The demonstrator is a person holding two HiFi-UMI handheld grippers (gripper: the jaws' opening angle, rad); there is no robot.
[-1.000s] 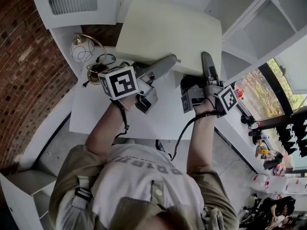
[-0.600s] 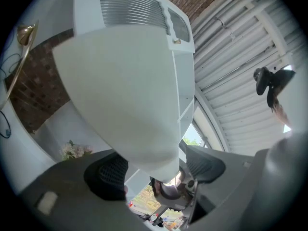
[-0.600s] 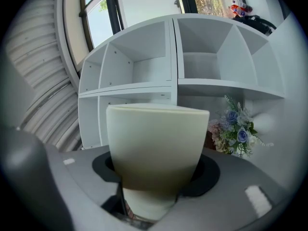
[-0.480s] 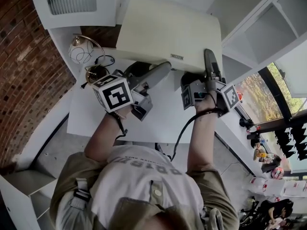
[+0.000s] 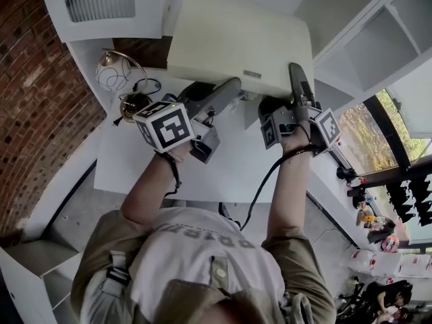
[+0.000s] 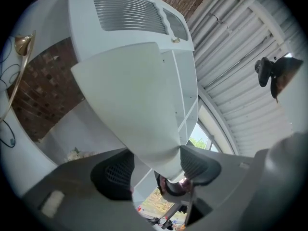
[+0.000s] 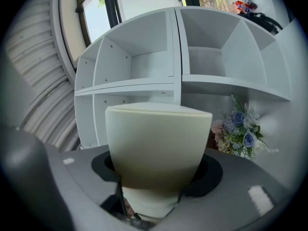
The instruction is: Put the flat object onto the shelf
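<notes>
The board [image 5: 236,42] is held up over the table [image 5: 229,167] by its near edge. It is clamped by the right gripper [image 5: 297,79], while the jaws of the left gripper [image 5: 226,90] are closing on it. The carry seems in hand; next, both grips must be kept firm as it is swung to the shelf [image 5: 368,39].

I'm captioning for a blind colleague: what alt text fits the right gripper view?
The right claw grips a flat cream panel by its edge, facing a white shelf unit with open compartments; artificial flowers stand at right.
</notes>
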